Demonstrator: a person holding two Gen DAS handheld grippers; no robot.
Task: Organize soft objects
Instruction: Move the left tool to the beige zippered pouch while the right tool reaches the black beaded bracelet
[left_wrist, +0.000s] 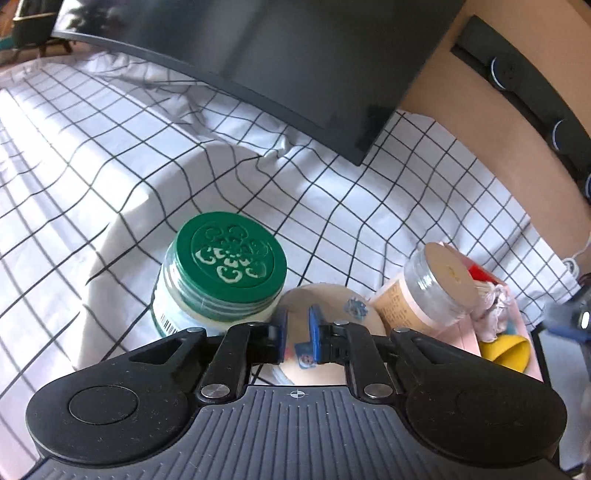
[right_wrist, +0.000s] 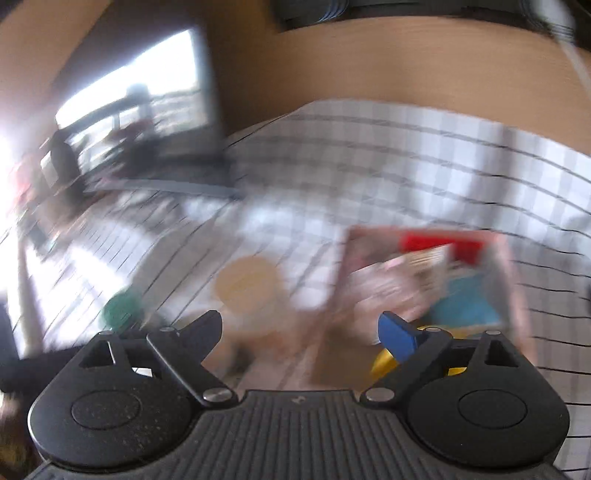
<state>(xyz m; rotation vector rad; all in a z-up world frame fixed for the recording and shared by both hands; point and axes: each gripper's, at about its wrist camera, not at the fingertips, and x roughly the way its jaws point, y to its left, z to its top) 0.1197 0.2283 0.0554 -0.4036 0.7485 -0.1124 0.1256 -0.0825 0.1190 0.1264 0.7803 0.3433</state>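
Two jars (left_wrist: 225, 269) beside the left jaws' gripped beige soft ball (left_wrist: 325, 306); right jaws wide apart.

Two close wrist views down over one checked cloth (left_wrist: 110, 155), pink tray (right_wrist: 513, 266) shared

The right wrist view is all smeared. The pink tray (right_wrist: 436, 280) at 3 o'clock is fuzzy, so the things in it can't be made out. The green lid (right_wrist: 120, 312) at 9 o'clock is only a blob.

In the left wrist view, the left gripper (left_wrist: 297, 332) hides the near part of the beige round thing (left_wrist: 332, 306). The black screen (left_wrist: 258, 55) at 12 o'clock is cut off by the top edge.
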